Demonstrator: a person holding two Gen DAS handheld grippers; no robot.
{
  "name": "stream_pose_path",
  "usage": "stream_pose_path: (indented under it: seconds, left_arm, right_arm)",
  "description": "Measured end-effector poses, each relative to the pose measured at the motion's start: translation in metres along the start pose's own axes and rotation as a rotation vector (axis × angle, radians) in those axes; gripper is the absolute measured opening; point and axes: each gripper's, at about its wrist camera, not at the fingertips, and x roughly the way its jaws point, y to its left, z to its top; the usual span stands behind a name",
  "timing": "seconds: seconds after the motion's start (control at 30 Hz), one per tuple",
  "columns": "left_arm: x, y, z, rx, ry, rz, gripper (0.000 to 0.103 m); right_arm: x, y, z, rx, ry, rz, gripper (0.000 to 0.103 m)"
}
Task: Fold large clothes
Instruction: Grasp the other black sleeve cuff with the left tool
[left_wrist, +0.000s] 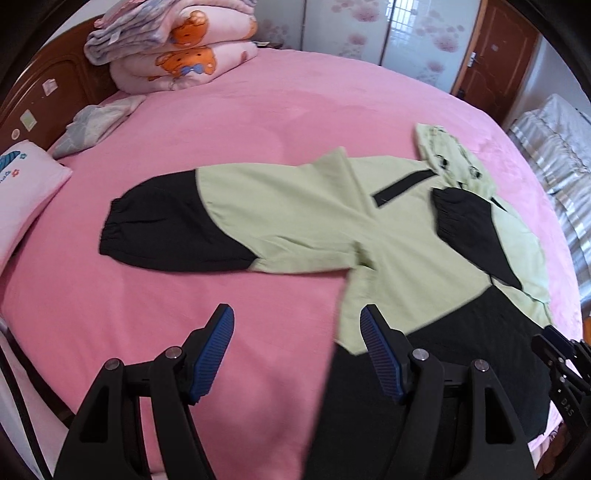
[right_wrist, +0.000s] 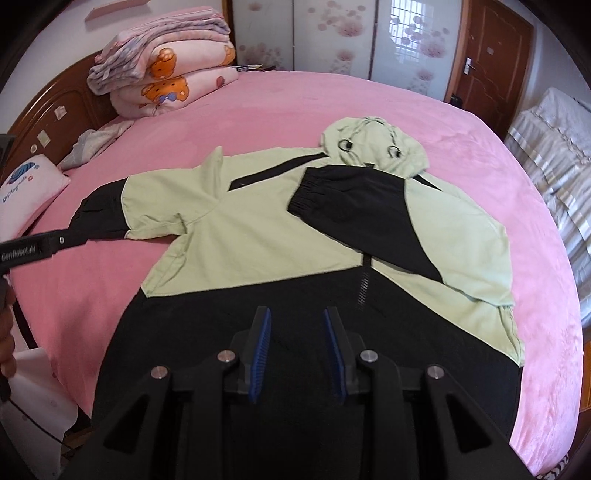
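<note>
Green-black jacket (right_wrist: 258, 236) flat ahead of both parted grippers (left_wrist: 297, 350) (right_wrist: 297, 350).

Matt cloth jacket (right_wrist: 280, 236) — plush bedsheet (right_wrist: 258, 110)

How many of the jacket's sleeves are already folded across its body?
1. The right-hand sleeve lies folded over the jacket chest, cuff near the hood. The other sleeve is stretched out sideways on the pink bed.

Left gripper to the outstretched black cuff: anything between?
Nothing. In the left wrist view, only bare pink bedsheet lies between the open left gripper and the outstretched sleeve's black cuff on the jacket.
</note>
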Motion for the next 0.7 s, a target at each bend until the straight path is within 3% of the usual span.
stream_pose_path:
  seconds: [0.27, 0.4, 0.7]
  left_arm:
    - [0.040, 0.076, 0.028, -0.143, 0.025, -0.032, 0.069]
    - [0.072, 0.112, 0.030, -0.233, 0.080, -0.046, 0.069]
    - [0.135, 0.174, 0.019, -0.364, 0.174, 0.052, 0.069]
  right_arm:
    - [0.019, 0.043, 0.031, -0.027, -0.002, 0.026, 0.029]
    - [0.030, 0.061, 0.040, -0.065, 0.001, 0.015, 0.029]
    - [0.058, 0.082, 0.044, -0.094, 0.034, 0.038, 0.029]
